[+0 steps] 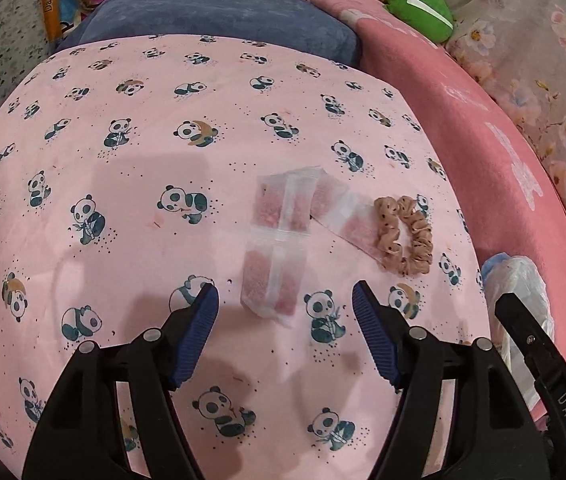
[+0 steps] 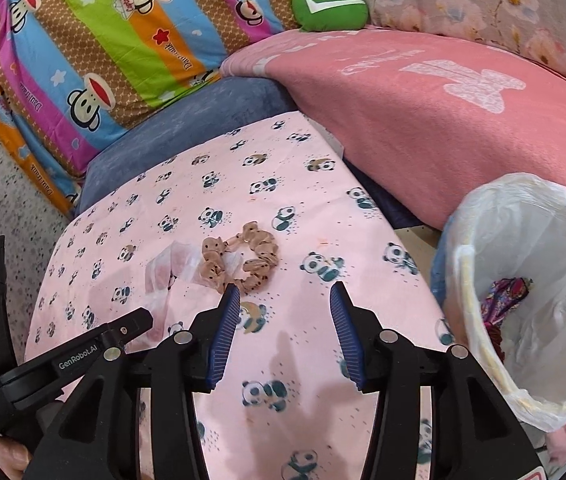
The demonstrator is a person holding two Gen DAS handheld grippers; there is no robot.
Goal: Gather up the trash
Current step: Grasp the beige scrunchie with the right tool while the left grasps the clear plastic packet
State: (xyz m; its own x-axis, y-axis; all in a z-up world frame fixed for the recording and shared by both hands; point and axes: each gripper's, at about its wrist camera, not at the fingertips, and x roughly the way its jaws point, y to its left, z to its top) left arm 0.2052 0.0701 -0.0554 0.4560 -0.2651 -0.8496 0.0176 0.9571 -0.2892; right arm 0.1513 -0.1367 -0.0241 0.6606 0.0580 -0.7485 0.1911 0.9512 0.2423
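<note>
A clear plastic wrapper [image 1: 279,244] lies flat on the pink panda-print cloth [image 1: 123,184], just ahead of my left gripper [image 1: 285,294], which is open and empty. A tan dotted scrunchie [image 1: 405,236] lies to the wrapper's right, over its far end. In the right wrist view the scrunchie [image 2: 243,256] and wrapper [image 2: 171,268] lie ahead and left of my right gripper [image 2: 285,290], which is open and empty. A bin lined with a white bag [image 2: 531,292] stands at the right, with a purple wrapper [image 2: 503,296] inside.
A pink blanket [image 2: 423,120] lies behind the cloth, with a blue cushion [image 2: 187,124], a striped monkey-print pillow [image 2: 103,48] and a green plush [image 2: 329,6] beyond. The bin also shows at the right edge of the left wrist view [image 1: 519,292].
</note>
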